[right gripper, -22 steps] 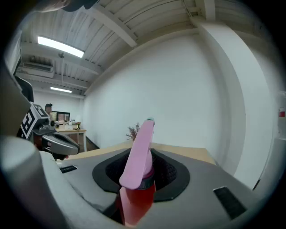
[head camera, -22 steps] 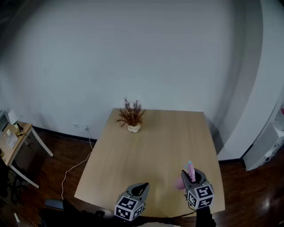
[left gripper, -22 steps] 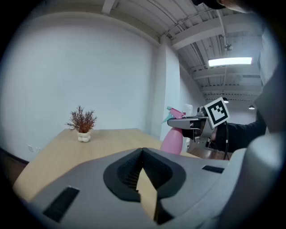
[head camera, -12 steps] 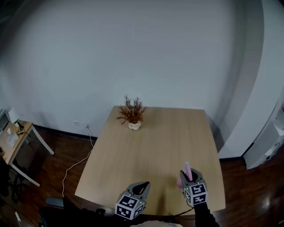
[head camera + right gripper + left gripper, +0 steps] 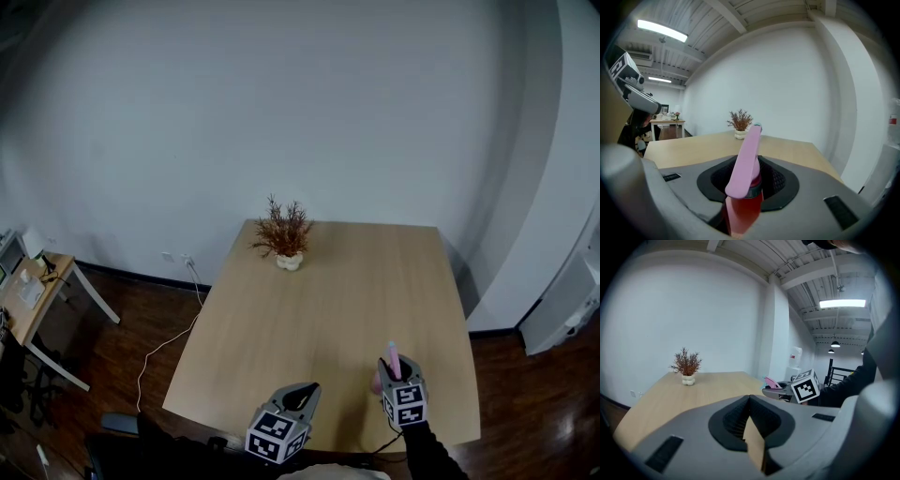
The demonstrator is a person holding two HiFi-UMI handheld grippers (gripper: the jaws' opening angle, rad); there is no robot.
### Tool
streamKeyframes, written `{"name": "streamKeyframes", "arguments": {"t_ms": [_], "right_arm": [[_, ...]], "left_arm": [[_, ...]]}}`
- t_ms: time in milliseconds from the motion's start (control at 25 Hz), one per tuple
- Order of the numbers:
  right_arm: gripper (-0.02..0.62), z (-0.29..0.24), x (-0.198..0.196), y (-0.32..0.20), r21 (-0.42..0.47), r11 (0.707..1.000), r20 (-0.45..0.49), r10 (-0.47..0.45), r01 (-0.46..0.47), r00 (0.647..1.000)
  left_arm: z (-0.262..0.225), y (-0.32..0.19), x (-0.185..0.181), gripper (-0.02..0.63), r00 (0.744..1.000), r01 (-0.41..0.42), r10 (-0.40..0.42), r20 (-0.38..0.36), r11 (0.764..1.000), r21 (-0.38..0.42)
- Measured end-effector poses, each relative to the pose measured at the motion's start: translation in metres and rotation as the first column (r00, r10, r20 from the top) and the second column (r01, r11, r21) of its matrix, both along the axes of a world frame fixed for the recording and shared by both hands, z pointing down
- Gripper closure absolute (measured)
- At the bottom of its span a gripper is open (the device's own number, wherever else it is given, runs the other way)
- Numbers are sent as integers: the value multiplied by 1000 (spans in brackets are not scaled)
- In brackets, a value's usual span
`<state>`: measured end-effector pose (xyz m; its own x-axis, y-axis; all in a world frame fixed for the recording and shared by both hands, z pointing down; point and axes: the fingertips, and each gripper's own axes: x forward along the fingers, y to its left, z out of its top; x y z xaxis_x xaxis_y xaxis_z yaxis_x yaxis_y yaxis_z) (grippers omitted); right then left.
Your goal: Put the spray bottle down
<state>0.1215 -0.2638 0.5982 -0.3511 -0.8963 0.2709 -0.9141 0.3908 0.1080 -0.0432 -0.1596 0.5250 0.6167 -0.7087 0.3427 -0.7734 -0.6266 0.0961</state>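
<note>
The right gripper [image 5: 397, 370] is over the near right part of the light wooden tabletop [image 5: 319, 309], close to its near edge. Its jaws are clamped on a spray bottle [image 5: 746, 157] with a pink trigger head and a red body. They grip it at the neck, so the pink head sticks up and leans towards the far side. In the head view, the bottle's body is hidden under the gripper, so I cannot tell whether its base touches the tabletop.

The left gripper [image 5: 750, 399] is to the left of the right one, also at the near edge, and well apart from the bottle. Its jaws are pressed together at the tips and hold nothing.

A small plant of dry reddish-brown twigs in a white pot [image 5: 288, 262] stands at the far edge of the tabletop, left of centre. It is well apart from both grippers.
</note>
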Motion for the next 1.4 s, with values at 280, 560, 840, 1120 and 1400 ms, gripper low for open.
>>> {"name": "streamKeyframes", "arguments": {"t_ms": [280, 560, 840, 1120, 1400], "right_arm": [[502, 4, -4, -7, 13, 1000, 2, 10, -10, 1000], [502, 2, -10, -12, 19, 1000, 5, 10, -10, 1000], [502, 3, -11, -20, 12, 1000, 20, 21, -21, 1000], [500, 4, -11, -26, 8, 999, 39, 37, -37, 999], [487, 8, -12, -26, -1, 999, 36, 32, -32, 999]], "left_arm": [[3, 1, -2, 612, 1000, 5, -5, 5, 1000, -6], [2, 0, -5, 612, 1000, 5, -5, 8, 1000, -6], [4, 0, -4, 612, 1000, 4, -3, 11, 1000, -9], [4, 1, -4, 612, 1000, 0, 0, 8, 1000, -9], [5, 0, -3, 612, 1000, -1, 1, 4, 1000, -10]]}}
